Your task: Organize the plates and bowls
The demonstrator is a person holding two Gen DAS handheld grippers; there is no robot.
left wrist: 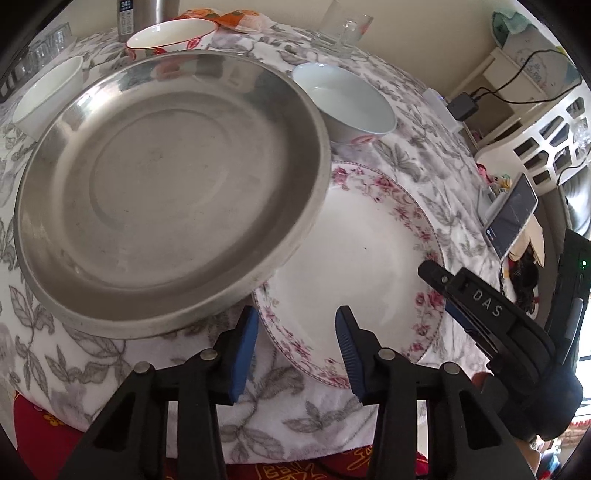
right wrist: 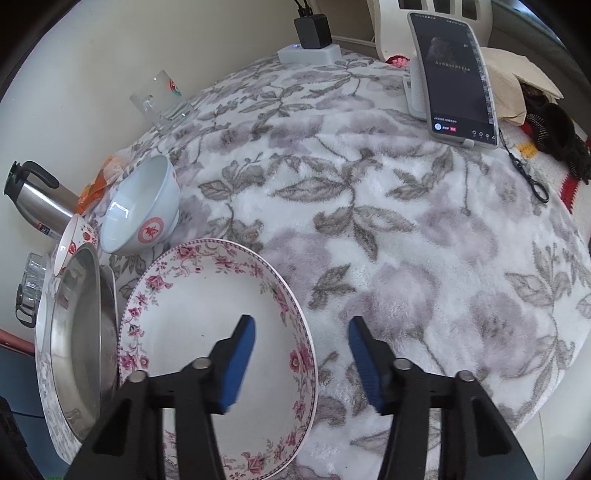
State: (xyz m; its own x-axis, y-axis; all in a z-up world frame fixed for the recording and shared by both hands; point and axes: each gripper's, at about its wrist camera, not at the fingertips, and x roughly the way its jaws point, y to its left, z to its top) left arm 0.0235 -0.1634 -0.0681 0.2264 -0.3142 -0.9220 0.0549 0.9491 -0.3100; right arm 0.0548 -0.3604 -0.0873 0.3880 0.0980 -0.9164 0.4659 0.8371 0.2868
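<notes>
Floral cloth (right wrist: 369, 240); steel pan (left wrist: 170, 184) overlaps flowered plate (left wrist: 354, 258), bowls behind.

My left gripper (left wrist: 295, 347) hangs over the near rim of the floral plate (left wrist: 354, 254), blue pads apart, one on each side of that rim, neither visibly pressing it; the steel pan (left wrist: 162, 192) lies to the plate's left, its edge overlapping the plate; beyond it stand a pale blue bowl (left wrist: 347, 99), a red-patterned bowl (left wrist: 173, 35) and a white bowl (left wrist: 48, 96); my right gripper (left wrist: 480, 299) reaches the plate's far right rim; a phone (left wrist: 511, 214) leans at right.
</notes>
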